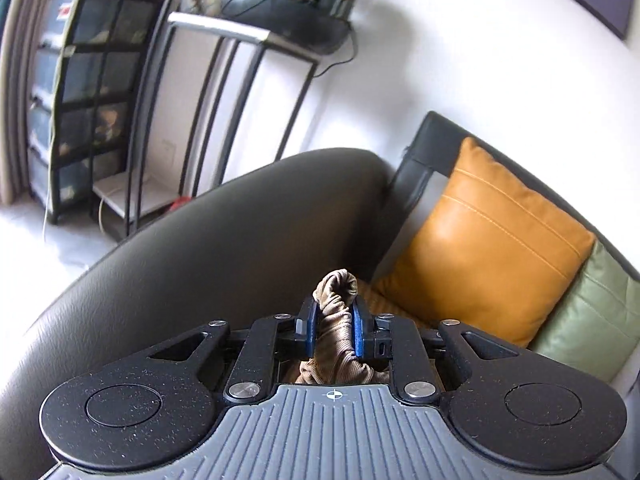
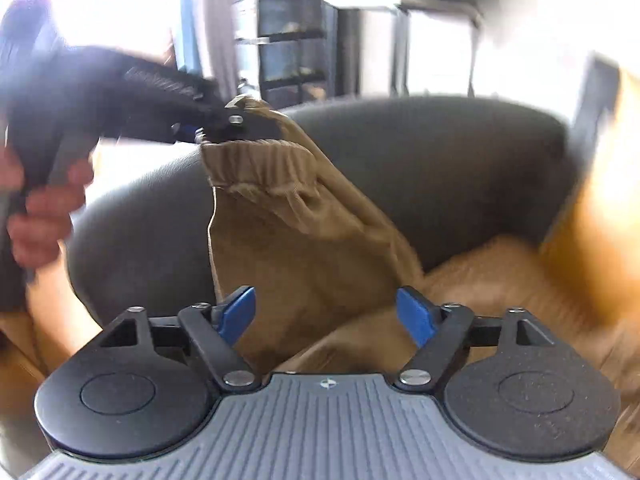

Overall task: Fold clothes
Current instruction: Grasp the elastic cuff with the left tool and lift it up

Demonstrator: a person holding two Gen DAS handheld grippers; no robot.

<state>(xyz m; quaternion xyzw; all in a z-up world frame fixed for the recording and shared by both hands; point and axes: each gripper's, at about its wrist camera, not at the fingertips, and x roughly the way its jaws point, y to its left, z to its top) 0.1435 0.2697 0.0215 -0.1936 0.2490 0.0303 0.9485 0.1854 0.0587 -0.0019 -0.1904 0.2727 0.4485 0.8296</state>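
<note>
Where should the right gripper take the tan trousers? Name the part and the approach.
Grip the ribbed waistband at its free end, opposite the corner the left gripper pinches. Bring the right gripper, jaws open, in from below: the band hangs as a thick edge.

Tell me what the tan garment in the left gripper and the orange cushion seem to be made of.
Tan garment: looks like fine-ribbed corduroy or a similar soft woven cloth, matte; narrow ridges show at its gathered elastic band. Orange cushion: probably leather or faux leather; smooth with a soft sheen and stitched seam lines.
</note>
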